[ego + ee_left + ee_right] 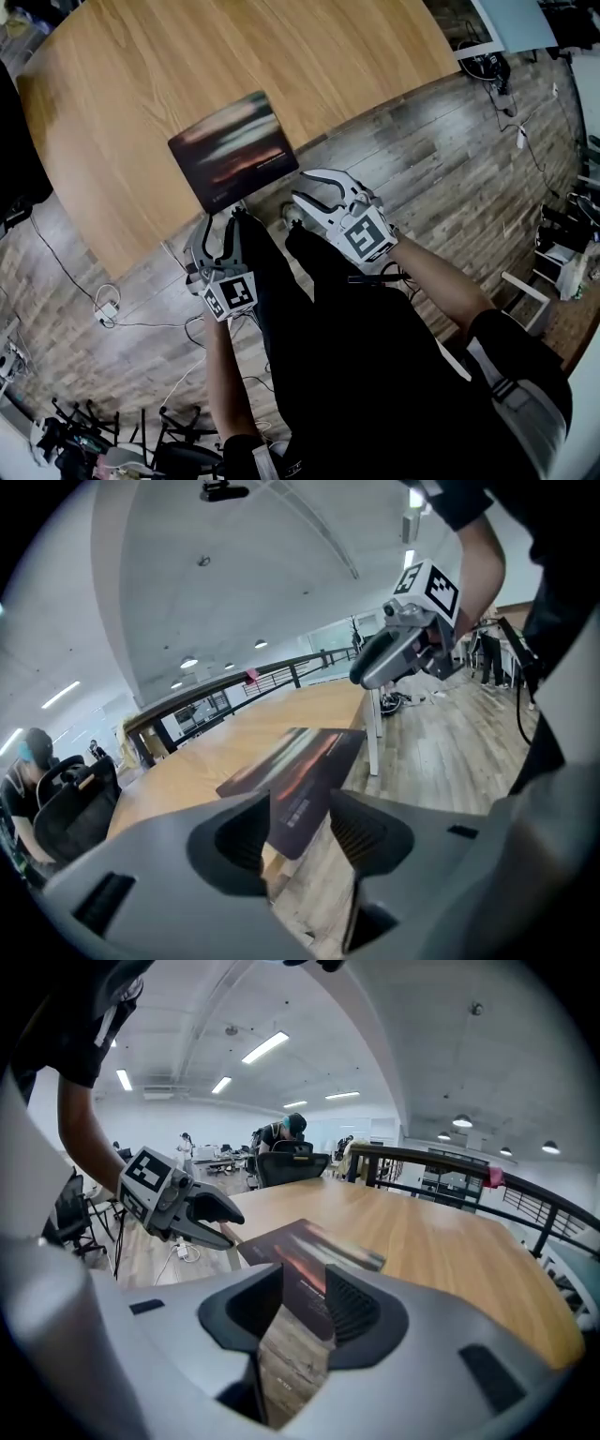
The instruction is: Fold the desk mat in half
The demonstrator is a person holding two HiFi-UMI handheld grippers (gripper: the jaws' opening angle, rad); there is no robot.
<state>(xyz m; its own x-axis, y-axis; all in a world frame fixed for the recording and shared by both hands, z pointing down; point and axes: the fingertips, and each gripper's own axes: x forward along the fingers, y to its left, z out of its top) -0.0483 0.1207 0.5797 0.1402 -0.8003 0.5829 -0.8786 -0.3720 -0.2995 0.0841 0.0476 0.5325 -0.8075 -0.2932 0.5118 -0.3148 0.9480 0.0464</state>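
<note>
Wooden table (187,56) holds the folded desk mat (232,148) at its edge. Left gripper (223,225) and right gripper (302,187) hang just off that edge, jaws apart, empty.

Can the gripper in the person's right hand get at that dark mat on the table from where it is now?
Probably yes. The desk mat lies at the wooden table's near edge, the right gripper sits just short of it with jaws open, and nothing stands between them.

A large wooden table (234,56) stands on a grey-brown plank floor (450,169), with cables (108,307) lying near its edge. Overhead, strip lights (265,1047) line a white ceiling (234,574). A dark railing (441,1171) runs behind the table.
</note>
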